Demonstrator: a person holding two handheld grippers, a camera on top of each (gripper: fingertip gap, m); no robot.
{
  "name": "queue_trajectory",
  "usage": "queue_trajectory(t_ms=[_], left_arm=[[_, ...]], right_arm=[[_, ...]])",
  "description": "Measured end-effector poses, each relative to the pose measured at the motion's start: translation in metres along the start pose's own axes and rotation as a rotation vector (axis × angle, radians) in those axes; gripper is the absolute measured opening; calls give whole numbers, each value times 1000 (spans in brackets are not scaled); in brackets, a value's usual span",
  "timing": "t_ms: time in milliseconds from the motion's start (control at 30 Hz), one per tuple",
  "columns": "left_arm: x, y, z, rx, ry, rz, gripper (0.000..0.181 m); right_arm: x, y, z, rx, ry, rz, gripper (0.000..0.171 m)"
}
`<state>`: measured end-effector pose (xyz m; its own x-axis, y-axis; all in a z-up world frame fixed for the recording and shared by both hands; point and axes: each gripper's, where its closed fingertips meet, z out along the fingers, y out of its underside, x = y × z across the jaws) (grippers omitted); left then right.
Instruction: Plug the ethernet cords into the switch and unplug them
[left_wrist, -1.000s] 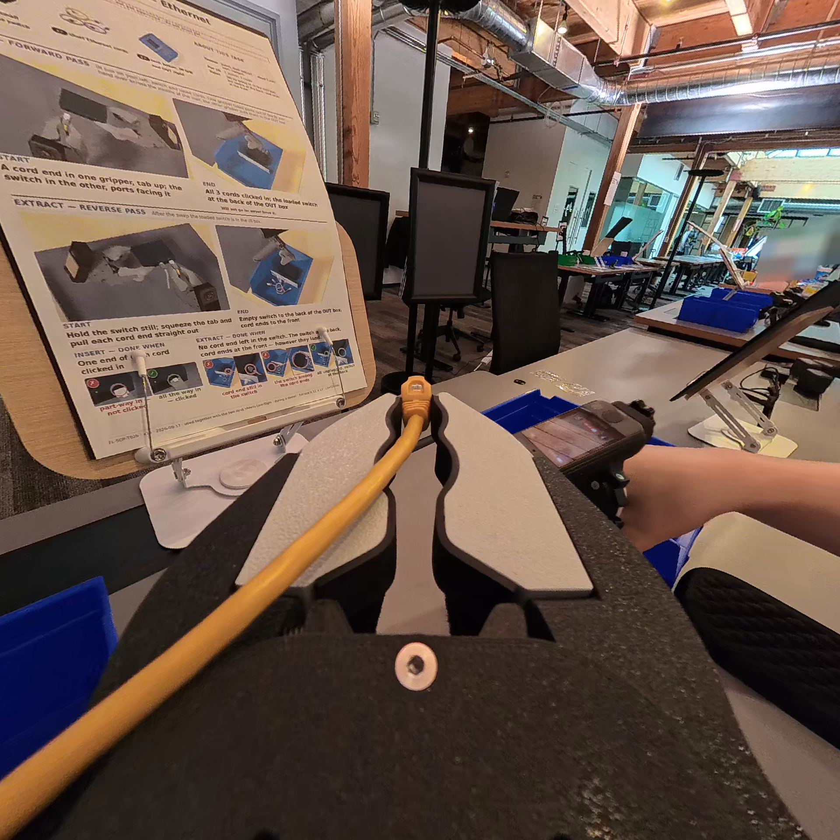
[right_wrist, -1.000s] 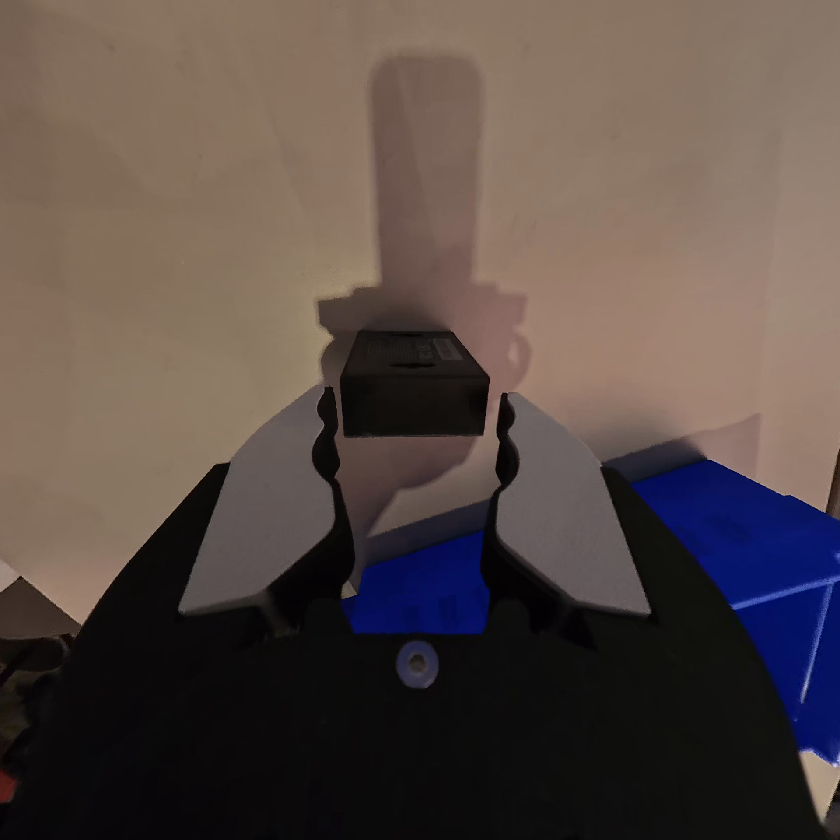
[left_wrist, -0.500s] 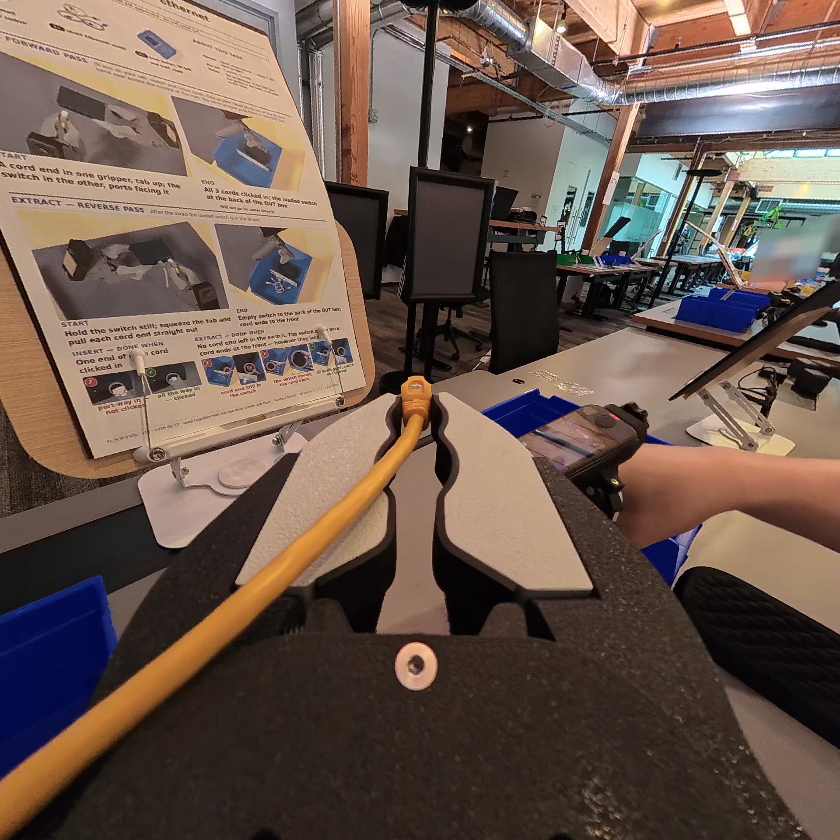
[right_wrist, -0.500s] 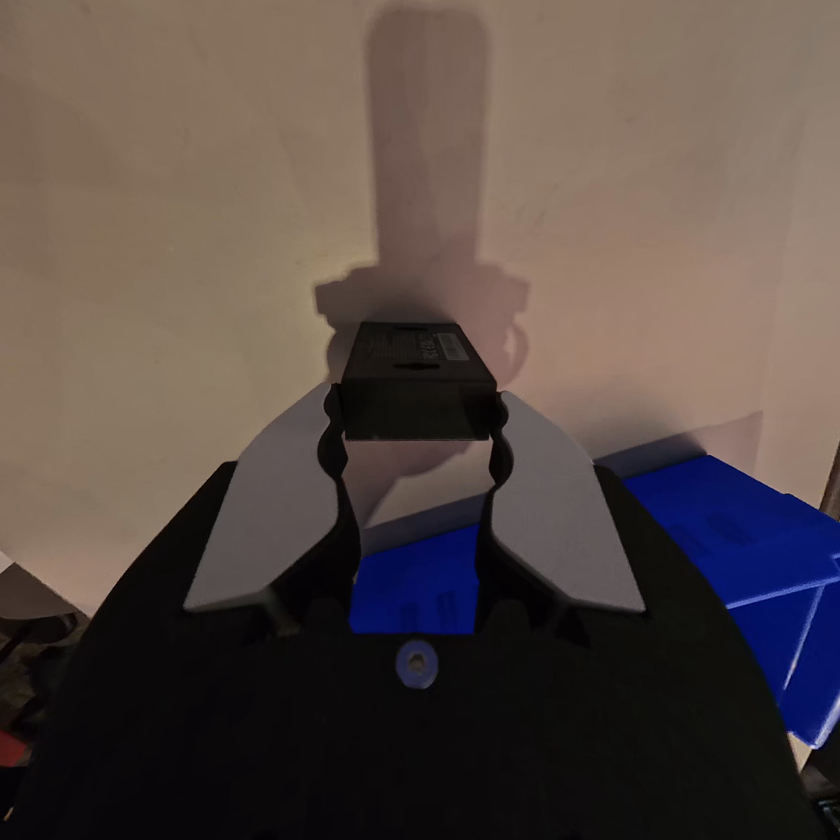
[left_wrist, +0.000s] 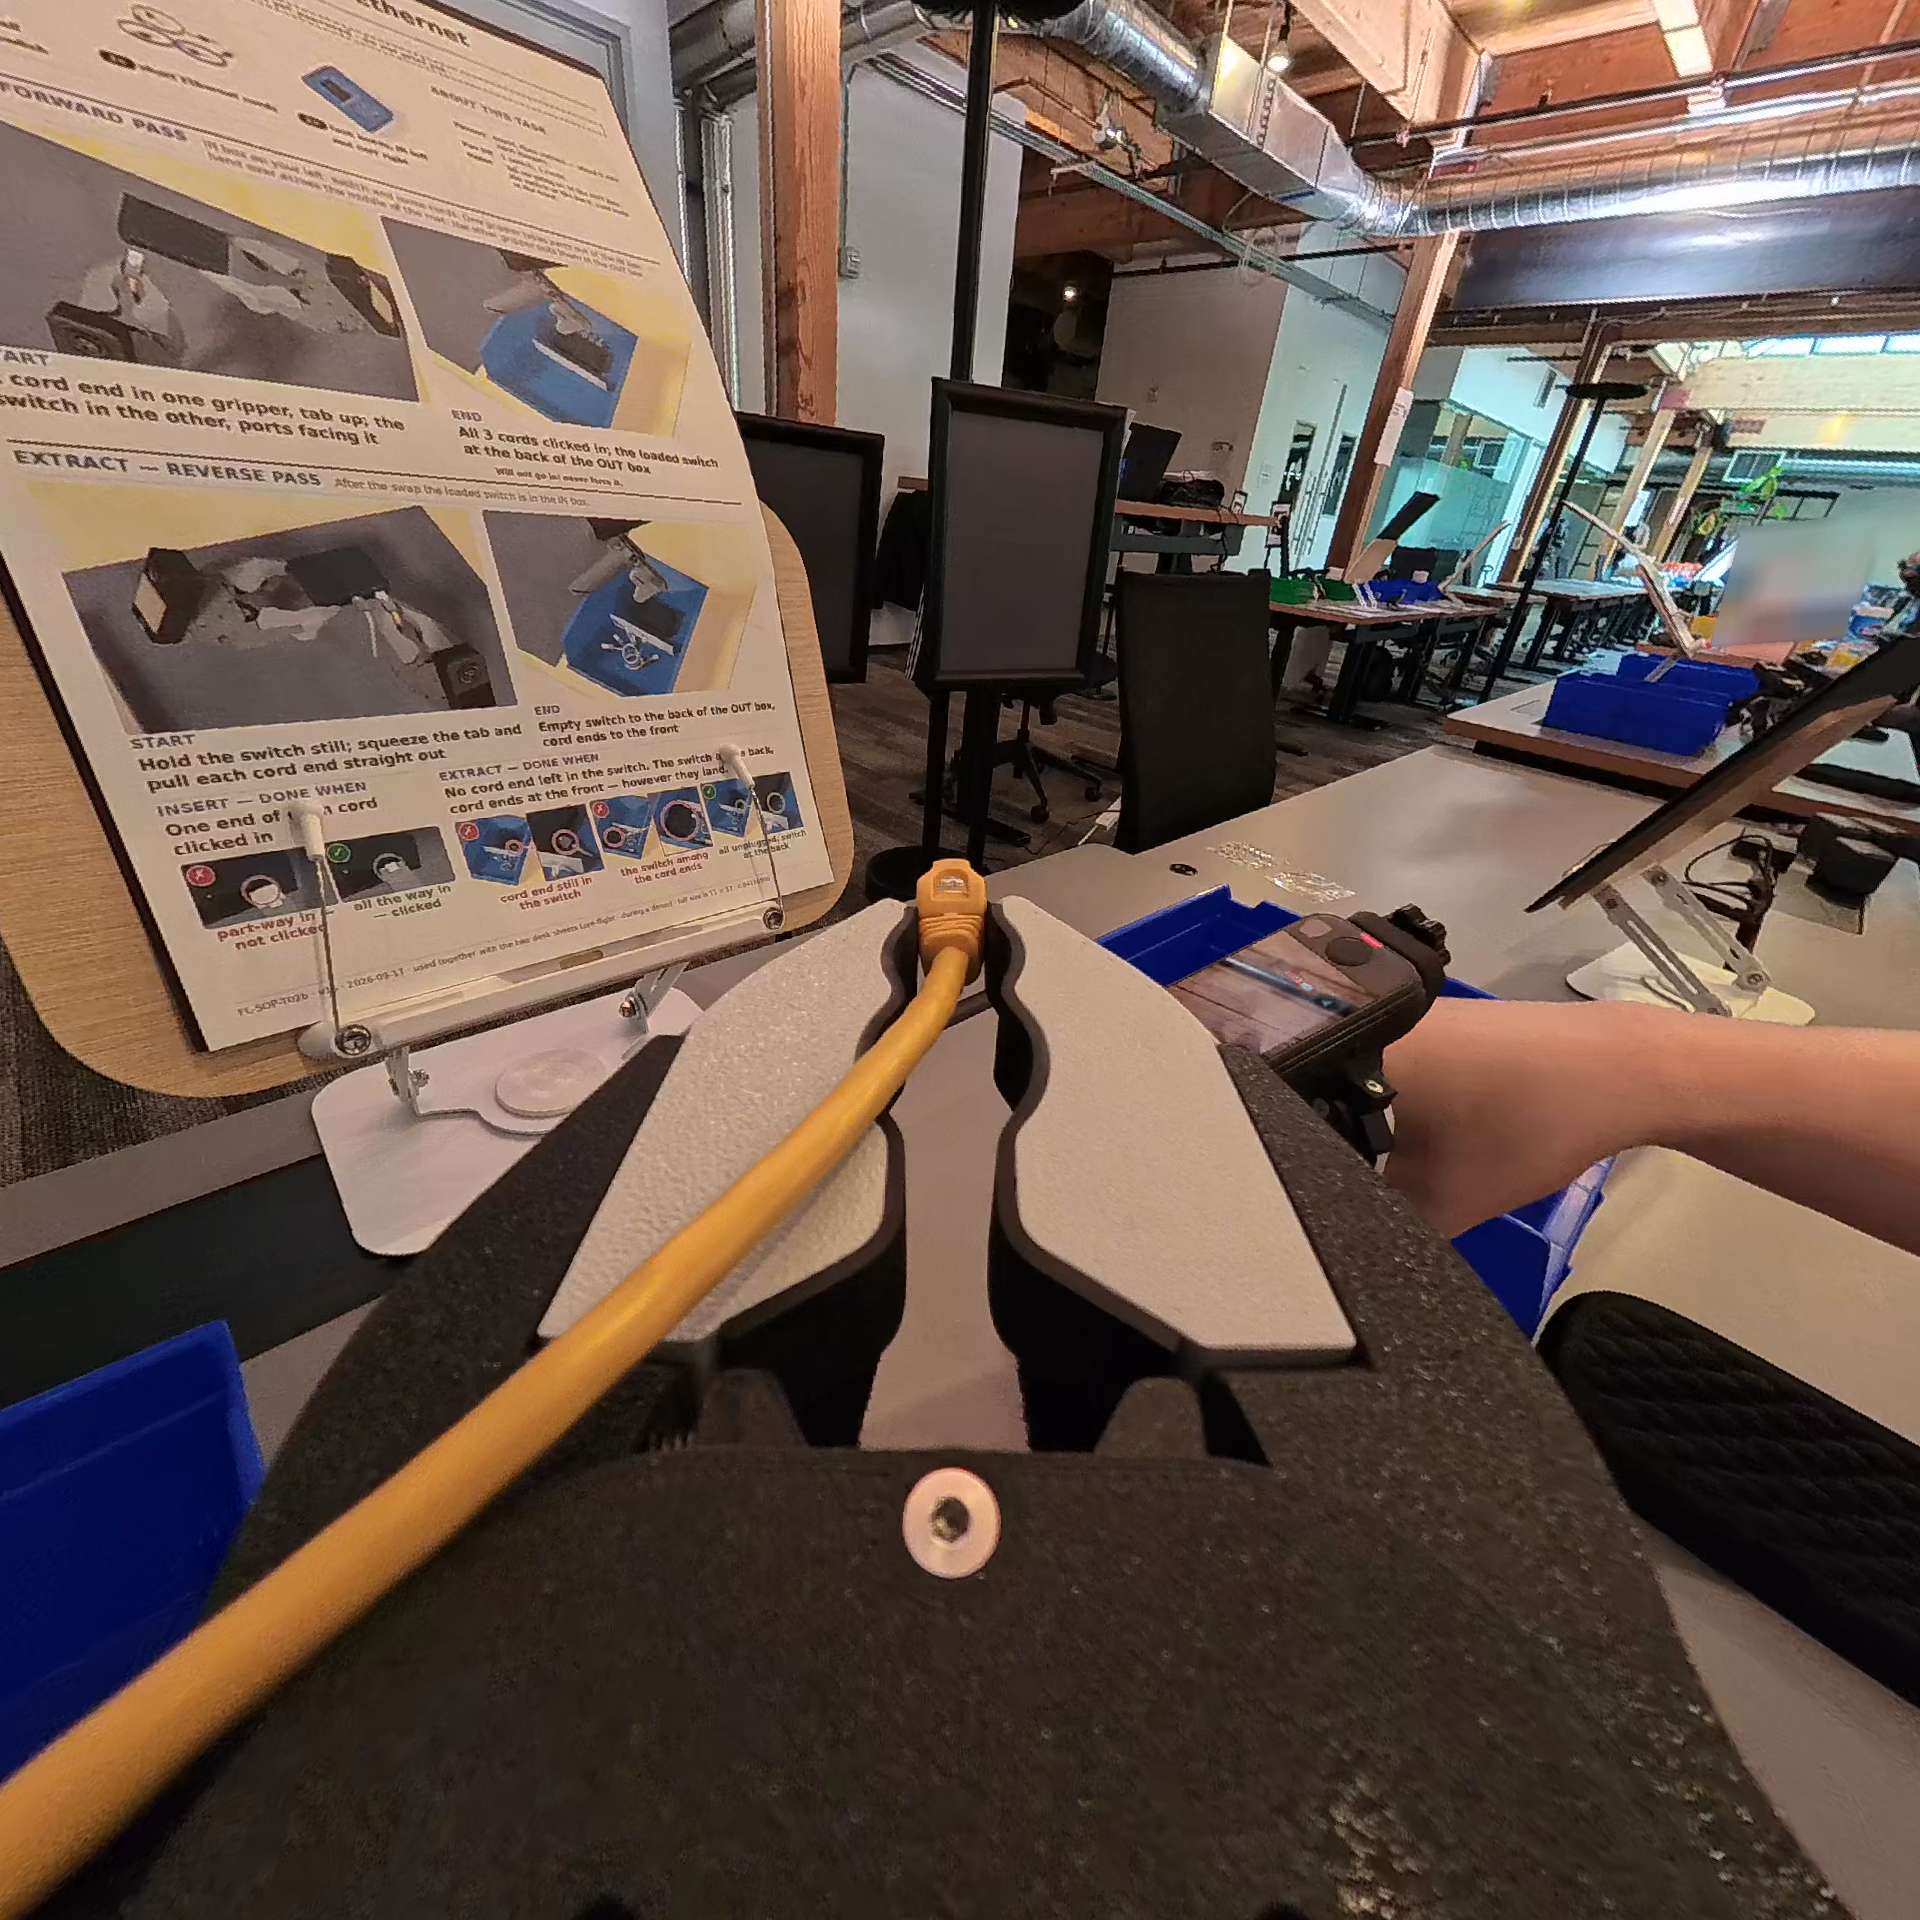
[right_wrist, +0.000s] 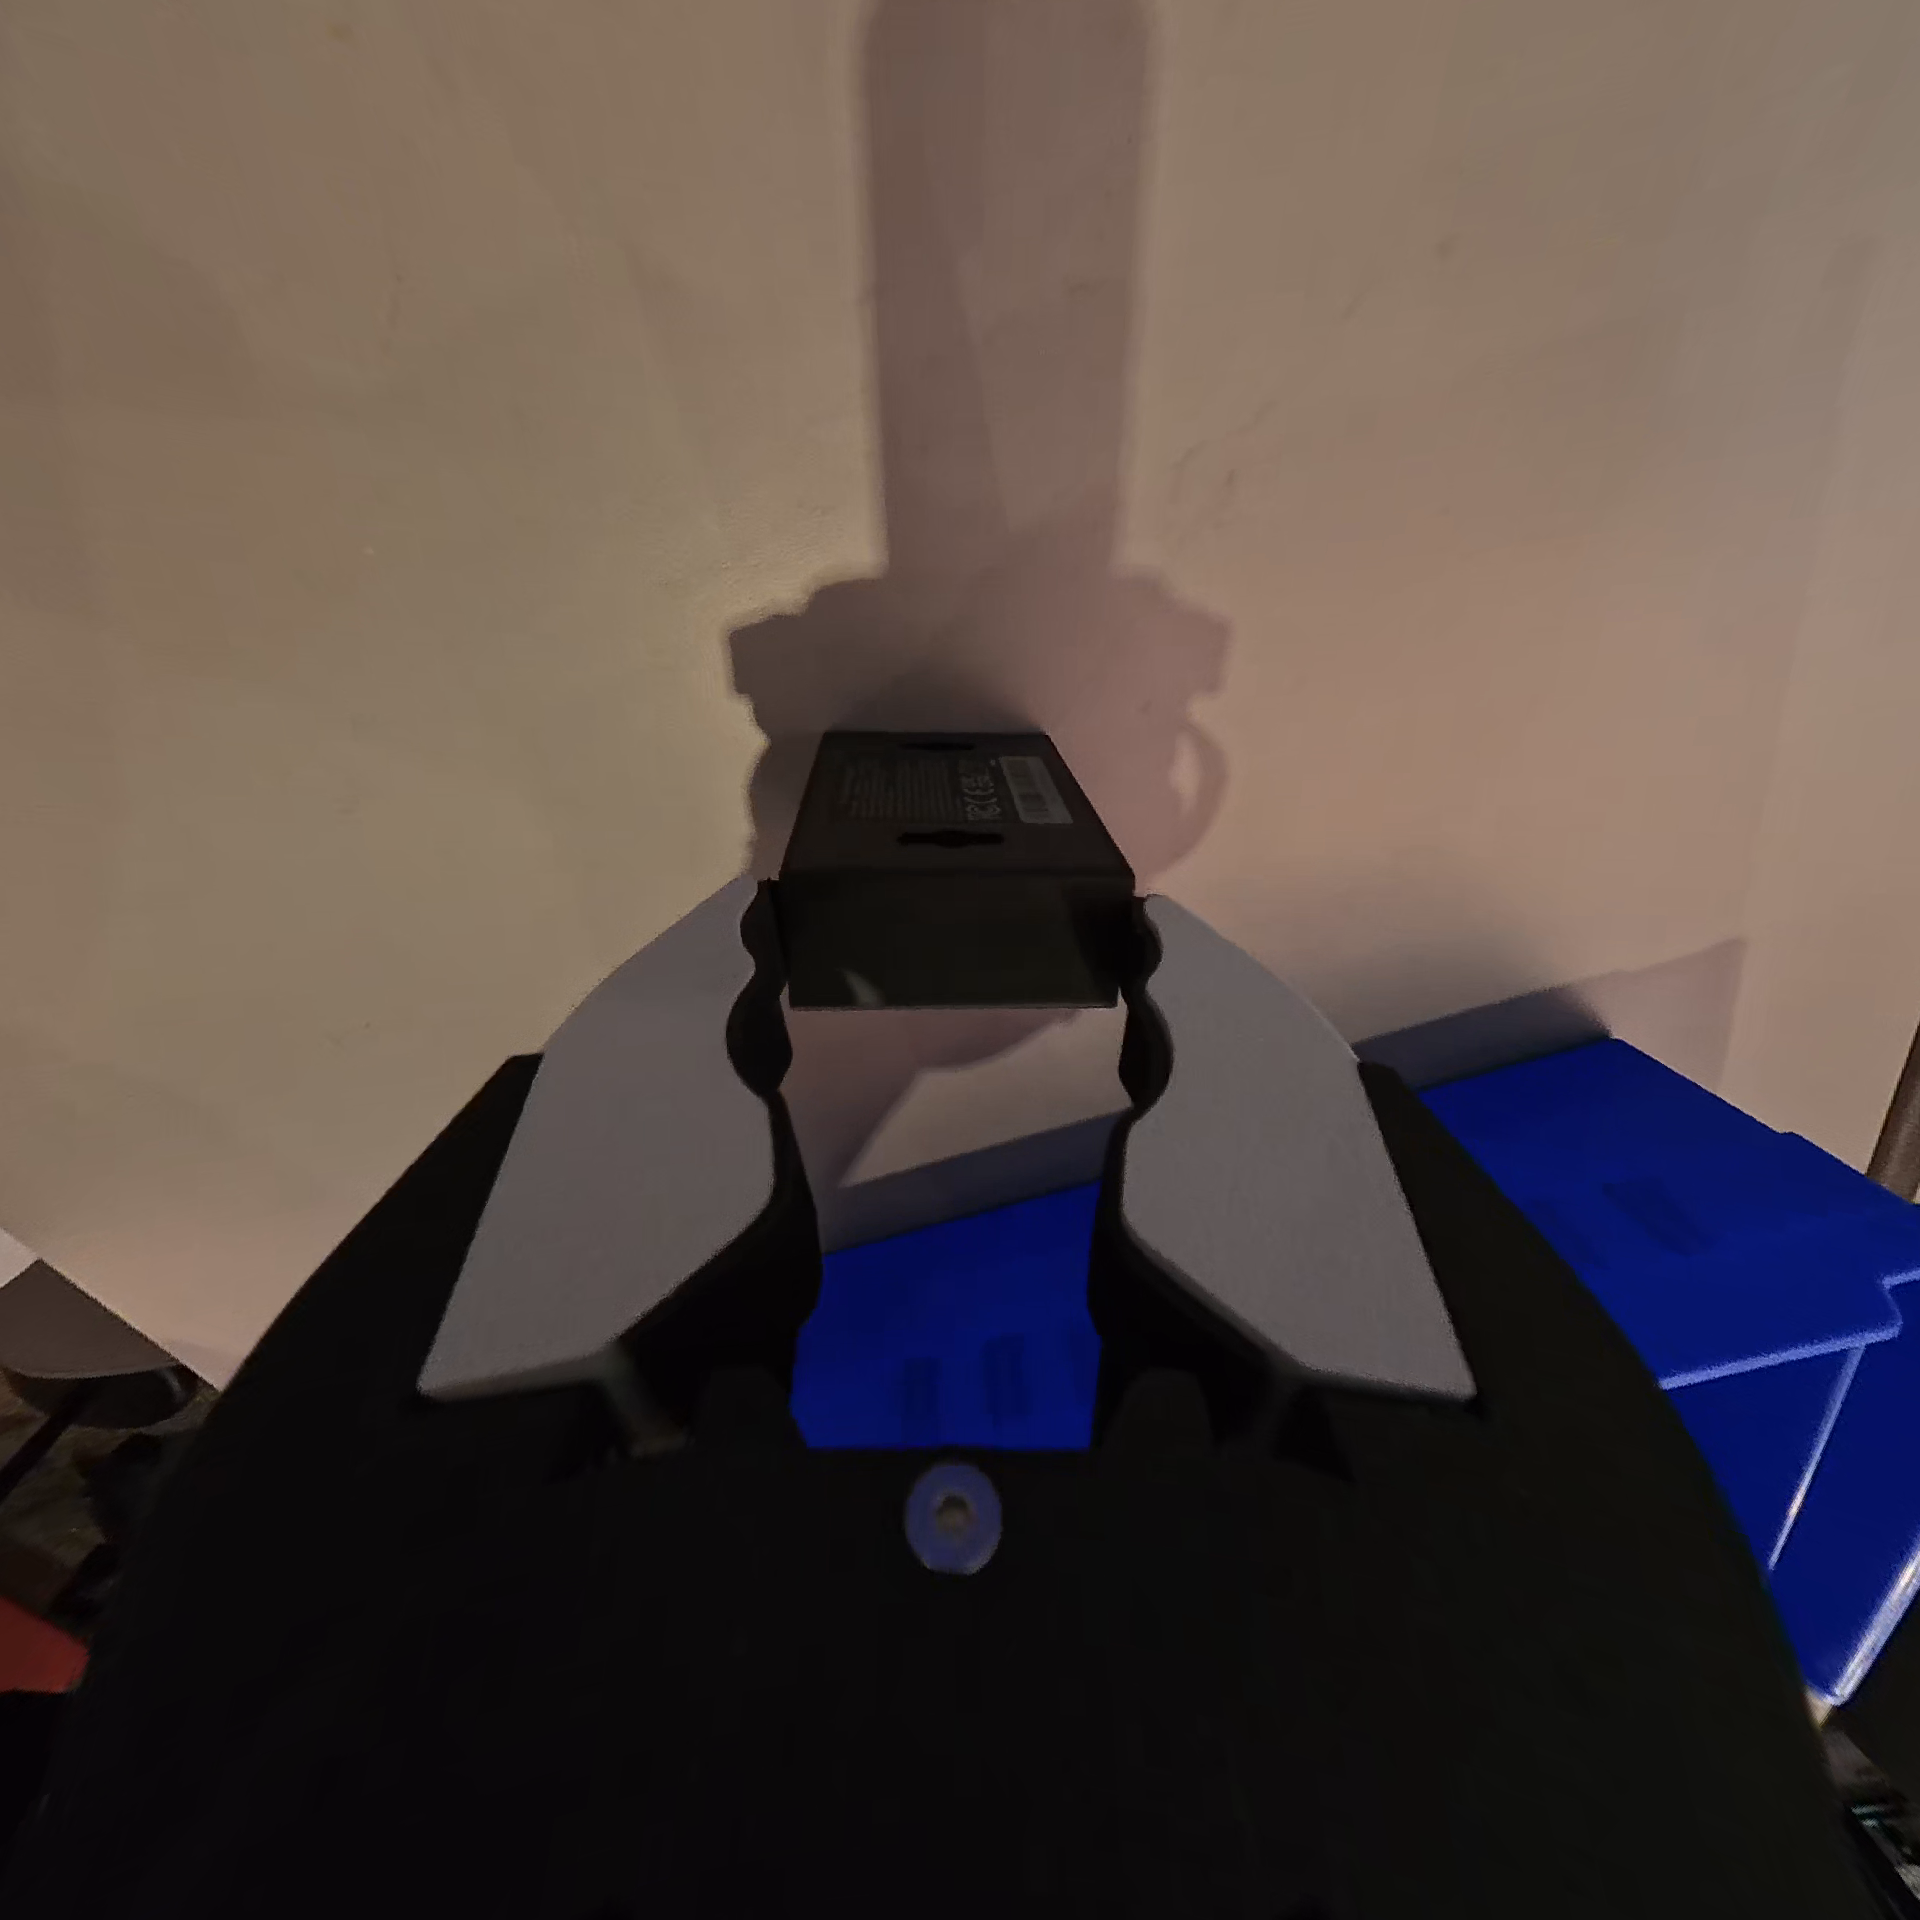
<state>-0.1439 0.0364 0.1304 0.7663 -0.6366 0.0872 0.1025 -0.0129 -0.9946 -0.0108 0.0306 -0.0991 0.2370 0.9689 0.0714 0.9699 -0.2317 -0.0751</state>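
The left gripper (left_wrist: 951, 914) is clamped on the yellow cord (left_wrist: 665, 1288) just behind its plug (left_wrist: 951, 902). The right gripper (right_wrist: 951, 935) pinches the switch (right_wrist: 945, 821) between its fingertips. The cord looks limp and the switch rigid and light.

Printed instruction sheet (left_wrist: 343, 540) on a wooden stand: headings, captions, small pictures. Black switch (right_wrist: 940, 821) carries a label with marks and a barcode (too small to read).
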Motion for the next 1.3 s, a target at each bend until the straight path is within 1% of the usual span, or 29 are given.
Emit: queue_trajectory(t_ms=[767,967,1067,1133,1233,1300], left_arm=[[0,-1,-1,1,0,0,12],[-1,-1,-1,2,-1,0,12],[-2,-1,-2,2,0,-3,12],[-2,-1,-1,-1,0,-5,12],[-2,1,0,-4,3,-10,12],[-2,3,2,-10,6,-12,12]], right_arm=[[4,3,0,-42,46,-60,60],[5,-1,-7,-6,67,-67,60],[14,-6,-22,57,115,-67,60],[24,-12,-40,149,146,-38,60],[45,-22,-80,373,202,41,60],[56,-28,-109,578,216,110,60]])
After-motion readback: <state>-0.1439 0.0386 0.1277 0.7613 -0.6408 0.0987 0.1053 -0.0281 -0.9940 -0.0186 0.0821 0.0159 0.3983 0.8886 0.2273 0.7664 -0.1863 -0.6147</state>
